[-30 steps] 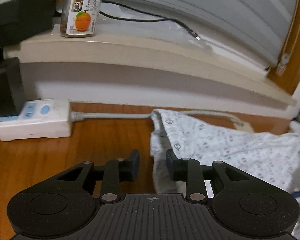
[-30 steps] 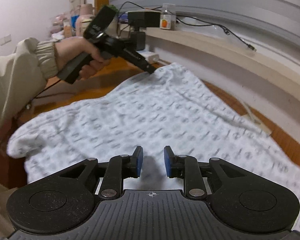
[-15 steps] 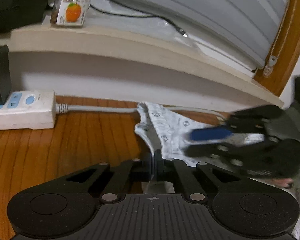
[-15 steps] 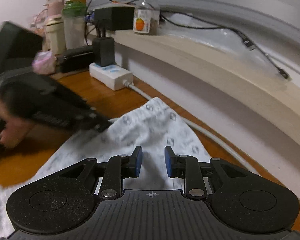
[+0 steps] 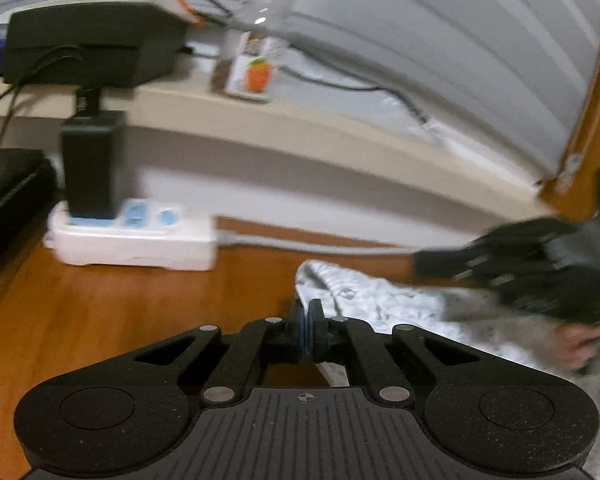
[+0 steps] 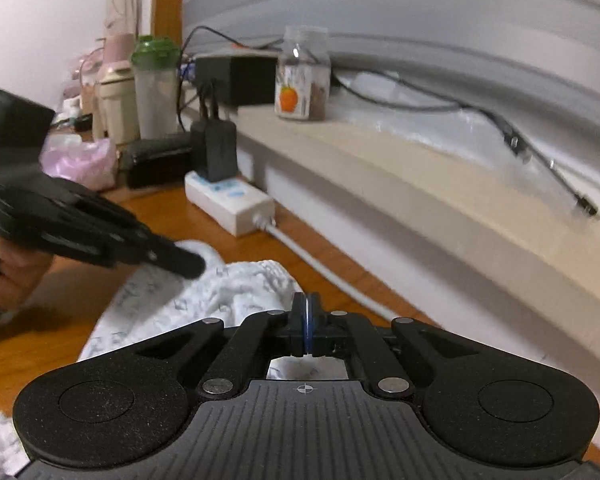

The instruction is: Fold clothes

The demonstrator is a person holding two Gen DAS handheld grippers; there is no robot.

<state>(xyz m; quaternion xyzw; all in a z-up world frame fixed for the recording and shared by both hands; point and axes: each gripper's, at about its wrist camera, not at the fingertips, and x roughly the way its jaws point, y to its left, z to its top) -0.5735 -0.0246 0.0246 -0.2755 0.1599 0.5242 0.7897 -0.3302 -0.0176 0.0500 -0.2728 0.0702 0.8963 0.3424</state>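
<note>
While both grippers pinch the far edge of the patterned garment (image 6: 204,296) lying on the wooden table (image 5: 100,312), left gripper (image 5: 306,314) and right gripper (image 6: 307,312) sit close together; a white power strip (image 6: 228,200) and its cable (image 6: 324,276) lie just beyond, below the jar (image 6: 302,76) on the ledge.

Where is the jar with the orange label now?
In the right wrist view, the jar stands on the pale shelf, right of the black box.

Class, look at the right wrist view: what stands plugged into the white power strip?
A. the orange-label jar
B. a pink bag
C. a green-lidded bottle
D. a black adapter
D: the black adapter stands on the power strip; the jar is on the ledge.
</note>
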